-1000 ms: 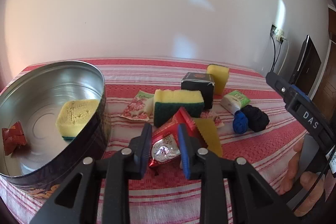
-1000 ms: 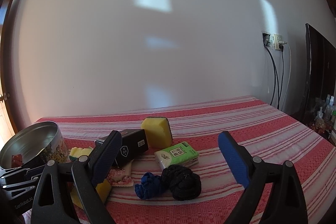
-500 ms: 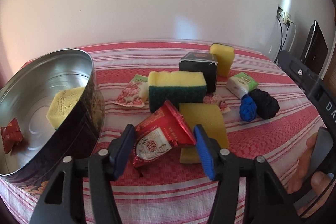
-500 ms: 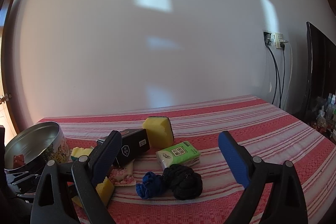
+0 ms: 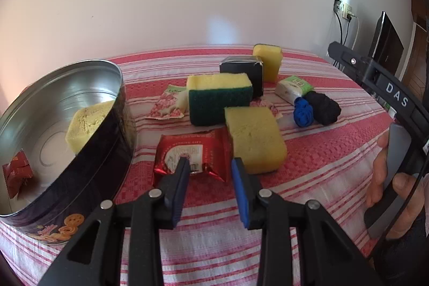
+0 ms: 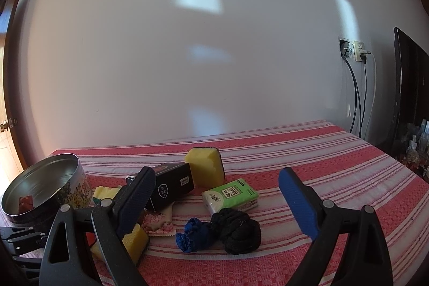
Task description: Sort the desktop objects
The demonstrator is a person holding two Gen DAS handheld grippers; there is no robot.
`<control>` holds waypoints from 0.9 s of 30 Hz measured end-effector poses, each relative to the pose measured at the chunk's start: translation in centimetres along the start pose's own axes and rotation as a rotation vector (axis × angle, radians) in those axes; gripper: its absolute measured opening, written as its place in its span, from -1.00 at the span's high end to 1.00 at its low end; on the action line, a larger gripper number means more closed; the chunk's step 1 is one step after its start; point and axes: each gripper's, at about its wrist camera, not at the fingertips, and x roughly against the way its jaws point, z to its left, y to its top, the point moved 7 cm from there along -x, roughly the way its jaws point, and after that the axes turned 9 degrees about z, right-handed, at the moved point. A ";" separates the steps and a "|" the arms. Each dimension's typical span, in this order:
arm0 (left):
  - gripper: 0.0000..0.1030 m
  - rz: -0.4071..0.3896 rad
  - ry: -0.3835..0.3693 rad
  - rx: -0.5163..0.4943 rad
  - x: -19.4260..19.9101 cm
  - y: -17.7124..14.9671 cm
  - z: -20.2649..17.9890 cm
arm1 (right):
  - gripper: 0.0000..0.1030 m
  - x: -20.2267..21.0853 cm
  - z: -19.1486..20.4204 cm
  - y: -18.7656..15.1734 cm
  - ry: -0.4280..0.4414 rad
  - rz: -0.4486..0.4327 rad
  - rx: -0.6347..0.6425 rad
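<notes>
A red foil snack packet (image 5: 193, 149) lies flat on the striped cloth beside the round metal tin (image 5: 93, 173). My left gripper (image 5: 210, 162) hovers at its near edge. The jaws are narrow and closing. The left fingertip overlaps the packet and the right pad stands just clear of it, next to a yellow sponge (image 5: 254, 138). The tin holds another sponge (image 5: 85, 125) and a small red packet (image 5: 17, 173). My right gripper (image 6: 216, 170) is open and empty, with a blue cloth ball (image 6: 194, 235) and a black one (image 6: 236, 229) on the cloth before it.
A green-backed sponge (image 5: 219, 98), a pink packet (image 5: 167, 106), a black box (image 5: 241, 66), an upright sponge (image 5: 268, 60) and a green tissue pack (image 5: 293, 86) crowd the cloth's middle. A hand (image 5: 386, 173) holds the right gripper's handle. Wall sockets and cables (image 6: 356, 87) are at the right.
The left gripper held the red packet upright, then opened; the packet now lies flat on the cloth. The jaws have narrowed again over its near edge. The right gripper has not moved.
</notes>
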 end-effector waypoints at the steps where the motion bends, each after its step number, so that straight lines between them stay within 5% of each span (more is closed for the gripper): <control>1: 0.38 0.009 -0.007 -0.006 0.1 -0.2 0.0 | -0.84 0.0 0.0 0.0 0.000 0.001 0.002; 8: 0.33 0.031 -0.051 0.025 0.8 -1.6 0.3 | -0.84 -0.1 0.4 -0.2 0.033 0.014 0.015; 9: 0.26 0.027 -0.057 0.044 0.9 -1.4 0.5 | -0.84 -0.2 0.6 -0.2 0.039 0.020 0.023; 11: -0.30 0.010 -0.062 0.097 1.2 -0.9 0.9 | -0.84 -0.3 1.1 -0.3 0.050 0.030 0.039; 13: -0.39 -0.019 -0.059 0.106 1.9 -0.5 0.9 | -0.84 -0.3 1.6 -0.6 0.078 0.051 0.045; 18: -0.40 -0.063 0.044 0.033 2.9 -0.3 0.7 | -0.84 -3.0 5.3 -4.3 0.246 0.360 0.048; 25: -0.40 -0.068 0.074 0.058 3.7 -0.9 3.0 | -0.86 -6.9 10.3 -7.4 0.302 0.594 0.094; 27: -0.40 -0.075 0.092 0.060 3.9 -1.1 3.5 | -0.73 -7.4 11.2 -7.5 0.279 0.596 0.124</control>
